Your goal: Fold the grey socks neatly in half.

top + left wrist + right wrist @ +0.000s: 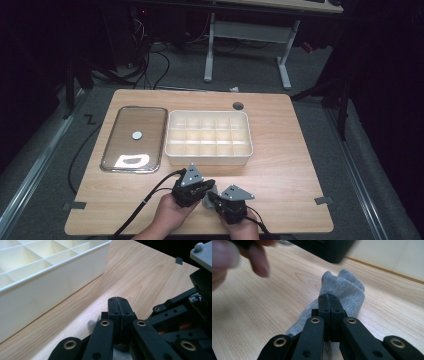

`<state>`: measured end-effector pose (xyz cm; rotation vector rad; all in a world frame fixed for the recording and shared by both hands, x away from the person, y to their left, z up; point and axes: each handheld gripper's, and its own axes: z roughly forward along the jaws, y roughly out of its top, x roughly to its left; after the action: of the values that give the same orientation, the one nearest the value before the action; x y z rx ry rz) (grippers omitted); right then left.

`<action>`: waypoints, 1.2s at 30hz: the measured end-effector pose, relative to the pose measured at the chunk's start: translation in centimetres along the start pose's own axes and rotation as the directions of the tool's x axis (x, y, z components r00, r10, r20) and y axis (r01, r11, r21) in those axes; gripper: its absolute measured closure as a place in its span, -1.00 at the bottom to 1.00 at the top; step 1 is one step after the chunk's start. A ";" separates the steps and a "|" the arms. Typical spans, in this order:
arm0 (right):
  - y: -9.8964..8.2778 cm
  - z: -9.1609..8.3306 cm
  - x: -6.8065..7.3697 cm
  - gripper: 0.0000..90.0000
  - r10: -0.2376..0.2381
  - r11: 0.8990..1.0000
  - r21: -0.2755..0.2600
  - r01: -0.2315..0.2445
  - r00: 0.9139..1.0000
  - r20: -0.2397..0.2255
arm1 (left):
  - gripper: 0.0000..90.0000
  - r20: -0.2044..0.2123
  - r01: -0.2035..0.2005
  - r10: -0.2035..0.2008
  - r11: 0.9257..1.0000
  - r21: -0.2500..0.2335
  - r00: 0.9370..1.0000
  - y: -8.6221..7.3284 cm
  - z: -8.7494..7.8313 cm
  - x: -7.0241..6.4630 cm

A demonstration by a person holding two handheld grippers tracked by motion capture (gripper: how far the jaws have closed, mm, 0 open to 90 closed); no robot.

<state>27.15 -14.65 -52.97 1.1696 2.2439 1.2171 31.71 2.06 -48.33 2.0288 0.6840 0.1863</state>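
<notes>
Overhead: pale wood worktop in dark room; both tools at near edge, left tool closed empty, right tool clamping grey sock.

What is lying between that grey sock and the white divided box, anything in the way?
Nothing on the table blocks it. The grey sock lies under the shut right gripper, and bare wood runs from there to the box. The left gripper hovers close beside the sock. The box's compartments look open and unfilled.
</notes>
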 end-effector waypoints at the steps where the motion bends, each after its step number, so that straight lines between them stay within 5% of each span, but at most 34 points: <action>1: 0.0 0.0 0.0 1.00 0.000 1.000 0.000 0.000 1.000 0.000 | 1.00 0.000 0.000 0.000 1.000 0.000 1.000 0.0 0.0 0.0; 11: 0.0 0.0 -0.1 1.00 -0.006 1.000 -0.003 0.006 1.000 -0.004 | 1.00 -0.006 0.031 -0.031 0.997 0.077 1.000 -1.4 2.2 1.2; 22: 0.2 -1.7 0.2 1.00 -0.016 0.999 -0.043 0.016 1.000 -0.018 | 1.00 -0.011 0.017 -0.017 0.998 0.058 1.000 -2.4 2.3 1.8; 29: -0.8 -1.6 0.6 1.00 -0.004 1.000 0.021 0.005 0.999 -0.046 | 1.00 -0.008 -0.007 0.007 0.999 0.043 1.000 -2.9 2.5 1.9; 36: -1.2 -1.5 0.6 1.00 0.000 1.000 0.017 0.001 0.999 -0.054 | 1.00 0.002 0.002 -0.002 1.000 0.009 1.000 -3.6 2.4 2.2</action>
<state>25.30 -15.29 -53.01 1.1556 2.2978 1.2454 33.04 2.82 -52.94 2.0364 0.6872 0.1805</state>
